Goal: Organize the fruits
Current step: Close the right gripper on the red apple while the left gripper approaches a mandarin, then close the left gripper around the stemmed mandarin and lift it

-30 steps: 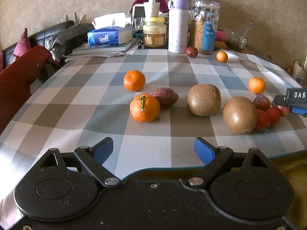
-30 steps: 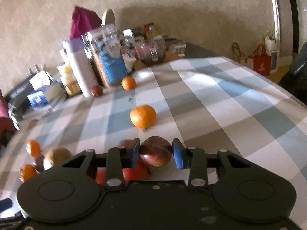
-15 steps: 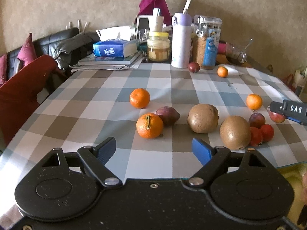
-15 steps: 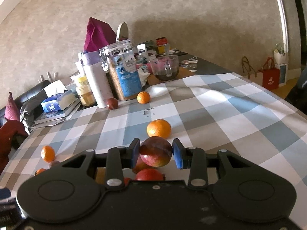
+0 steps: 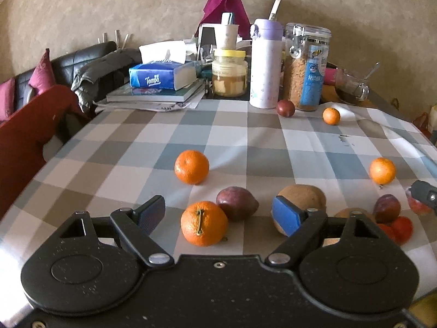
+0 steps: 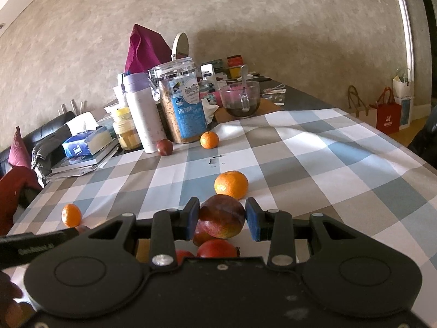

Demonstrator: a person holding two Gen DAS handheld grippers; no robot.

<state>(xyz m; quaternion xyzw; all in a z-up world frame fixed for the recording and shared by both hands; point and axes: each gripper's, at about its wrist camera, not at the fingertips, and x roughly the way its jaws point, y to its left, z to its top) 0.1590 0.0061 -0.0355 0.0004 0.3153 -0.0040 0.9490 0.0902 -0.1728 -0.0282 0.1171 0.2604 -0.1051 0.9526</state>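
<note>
Checked tablecloth [image 5: 232, 136] in grey, blue and white over the whole table, fruit scattered across the near half. Dark sofa [image 5: 82, 63] with magenta cushions beyond the left edge. Against the far edge, a clutter of containers: clear clip-top jar [image 5: 307, 65] of brown cereal with a blue label, writing on it too small to read; white flask with a lilac lid [image 5: 266, 63]; yellow-lidded jar [image 5: 229, 72]; glass bowl with a spoon [image 6: 240, 98]. Blue tissue pack [image 5: 161, 76] marked "Tempo", lying on a stack of books.

Left gripper [image 5: 218, 214] spread wide and holding nothing, low over the near table edge. Between its blue pads in that view, an orange with a stem [image 5: 203, 224] touching a purple-brown fruit [image 5: 236, 203]. Kiwi [image 5: 303, 198] partly behind the right pad. Another orange [image 5: 191, 166] farther back, apart from these. Smaller orange [image 5: 382, 170] to the right; smallest orange [image 5: 331, 116] and a dark red plum [image 5: 286, 108] near the cereal jar.

Right gripper [image 6: 221, 220] partly closed around a red-and-yellow plum [image 6: 221, 220], left pad touching it, a sliver of gap at the right pad; whether lifted clear of the pile, hard to tell. Below it, red fruits [image 6: 217, 248] bunched together, just beside the second kiwi in the left view.
</note>
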